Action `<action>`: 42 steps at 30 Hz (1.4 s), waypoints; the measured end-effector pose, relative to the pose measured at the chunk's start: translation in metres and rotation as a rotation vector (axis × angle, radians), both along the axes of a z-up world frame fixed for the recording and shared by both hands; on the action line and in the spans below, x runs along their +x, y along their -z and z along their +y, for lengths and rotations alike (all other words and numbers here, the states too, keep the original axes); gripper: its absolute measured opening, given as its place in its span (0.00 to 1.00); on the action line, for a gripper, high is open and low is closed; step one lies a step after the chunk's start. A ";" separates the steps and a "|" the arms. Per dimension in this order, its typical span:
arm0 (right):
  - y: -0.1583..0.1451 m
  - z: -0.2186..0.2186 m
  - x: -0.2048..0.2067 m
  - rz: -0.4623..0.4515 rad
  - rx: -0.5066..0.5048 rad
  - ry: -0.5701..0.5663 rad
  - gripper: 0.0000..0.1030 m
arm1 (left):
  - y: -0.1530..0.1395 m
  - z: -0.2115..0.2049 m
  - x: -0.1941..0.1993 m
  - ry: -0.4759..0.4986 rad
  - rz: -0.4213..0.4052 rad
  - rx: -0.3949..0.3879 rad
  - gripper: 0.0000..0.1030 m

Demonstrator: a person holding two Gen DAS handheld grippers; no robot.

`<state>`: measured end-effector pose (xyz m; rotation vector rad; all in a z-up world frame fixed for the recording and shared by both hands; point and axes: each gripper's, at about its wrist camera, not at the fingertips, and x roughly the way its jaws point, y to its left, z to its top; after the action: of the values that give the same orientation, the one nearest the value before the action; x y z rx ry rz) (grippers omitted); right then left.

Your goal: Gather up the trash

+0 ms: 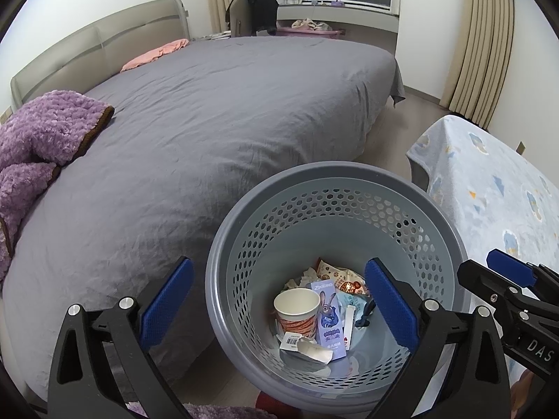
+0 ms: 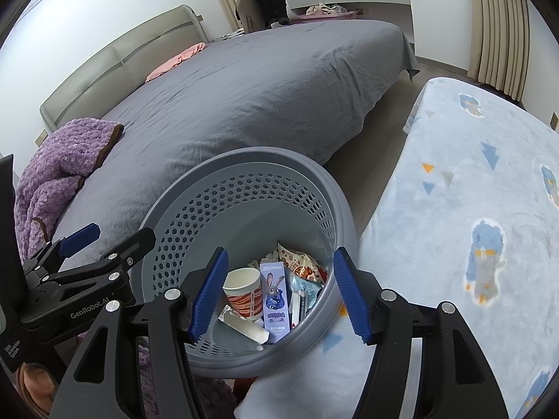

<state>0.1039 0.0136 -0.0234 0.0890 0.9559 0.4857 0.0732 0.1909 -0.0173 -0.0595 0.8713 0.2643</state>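
- Above the grey perforated basket (image 1: pixel 335 188), the left gripper (image 1: pixel 279 310) hangs with jaws wide and nothing between them; the right gripper (image 2: pixel 279 296) is likewise spread and empty, straddling the near rim.
- Down inside lie the paper cup (image 1: pixel 297 307), a blue carton (image 1: pixel 326 314) and a snack wrapper (image 1: pixel 344 277).
- Judging by this, a drop-off looks finished; next comes finding more litter, though the grey bed (image 1: pixel 209 111) shows none.

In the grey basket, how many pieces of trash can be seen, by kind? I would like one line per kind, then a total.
In the basket:
Paper cup: 1
Purple rabbit box: 1
Snack wrapper: 1
Barcode scrap: 1
Blue packet: 1
Total: 5 that are clear; smaller bits underneath are too hidden to count.
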 end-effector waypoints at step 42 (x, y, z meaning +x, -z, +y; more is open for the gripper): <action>0.002 0.000 -0.001 0.009 -0.001 -0.003 0.60 | 0.006 -0.001 0.002 -0.014 0.021 0.007 0.94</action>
<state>0.1032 0.0133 -0.0255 0.0888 0.9656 0.4876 0.0752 0.1895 -0.0236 -0.0563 0.8912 0.2819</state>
